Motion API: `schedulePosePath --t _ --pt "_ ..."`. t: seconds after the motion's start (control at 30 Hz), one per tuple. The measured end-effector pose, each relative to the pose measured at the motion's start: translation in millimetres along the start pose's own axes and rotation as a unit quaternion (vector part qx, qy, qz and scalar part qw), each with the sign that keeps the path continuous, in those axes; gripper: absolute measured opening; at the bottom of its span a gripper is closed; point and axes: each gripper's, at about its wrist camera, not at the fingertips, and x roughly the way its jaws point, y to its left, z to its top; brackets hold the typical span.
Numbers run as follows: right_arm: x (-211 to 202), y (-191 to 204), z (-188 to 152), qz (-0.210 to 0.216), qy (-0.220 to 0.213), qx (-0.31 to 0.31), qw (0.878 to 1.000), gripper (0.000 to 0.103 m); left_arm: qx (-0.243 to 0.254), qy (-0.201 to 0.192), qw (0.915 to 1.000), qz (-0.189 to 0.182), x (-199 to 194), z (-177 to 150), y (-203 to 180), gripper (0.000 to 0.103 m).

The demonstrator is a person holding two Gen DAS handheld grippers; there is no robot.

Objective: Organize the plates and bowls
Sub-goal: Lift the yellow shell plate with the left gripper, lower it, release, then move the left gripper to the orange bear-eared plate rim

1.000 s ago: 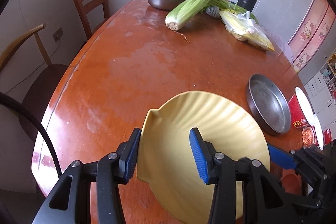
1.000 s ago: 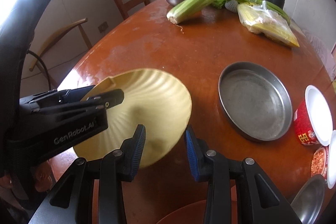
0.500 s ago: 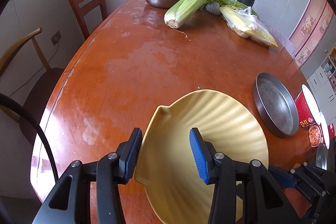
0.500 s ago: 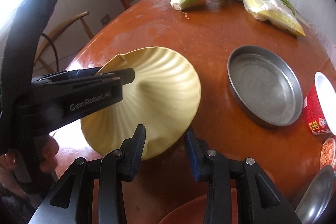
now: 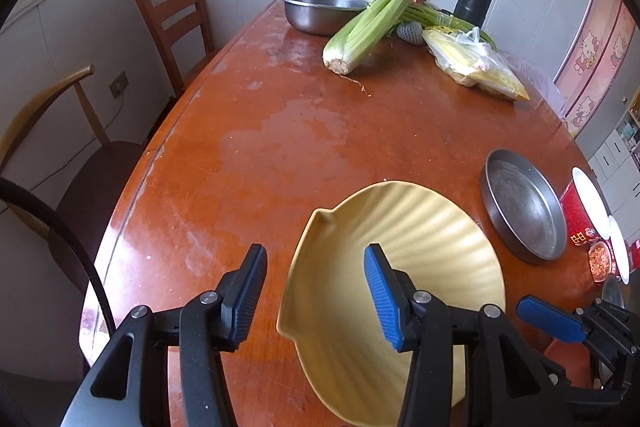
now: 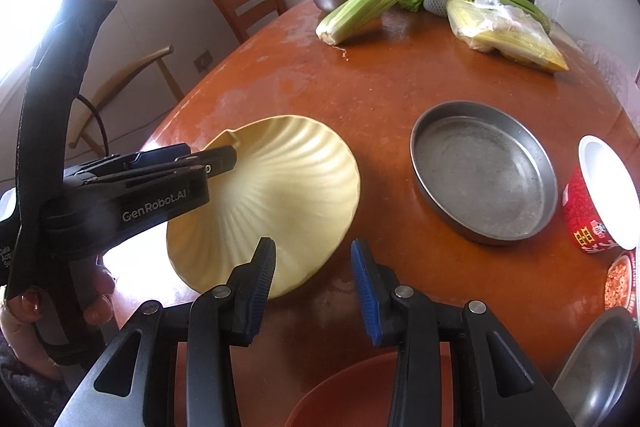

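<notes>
Right wrist view: the left claw carries white lettering on its black body that reads "GenRobot.AI" (the smaller print lower down is cut off and unreadable). The red cup at the right edge bears gold characters too small to make out. The yellow plate is pale, matte and ribbed like a scallop shell, with a small notch at its rim; it is tilted above the orange-brown worktop, just left of the round metal pan. In the left wrist view the left claw's fingers stand apart, the plate's rim loose between them, touching neither pad. The right claw is spread open, empty, just beside the plate's near edge.
</notes>
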Motion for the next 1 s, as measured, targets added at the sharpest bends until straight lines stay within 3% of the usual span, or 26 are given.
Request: schedulePosePath --t 1.0 --pt "-91.9 -5.0 -33.2 -0.010 -0.080 0.004 0.997 0.048 0.041 -0.065 0.9969 -0.018 -88.9 -28.9 -46.2 0.056"
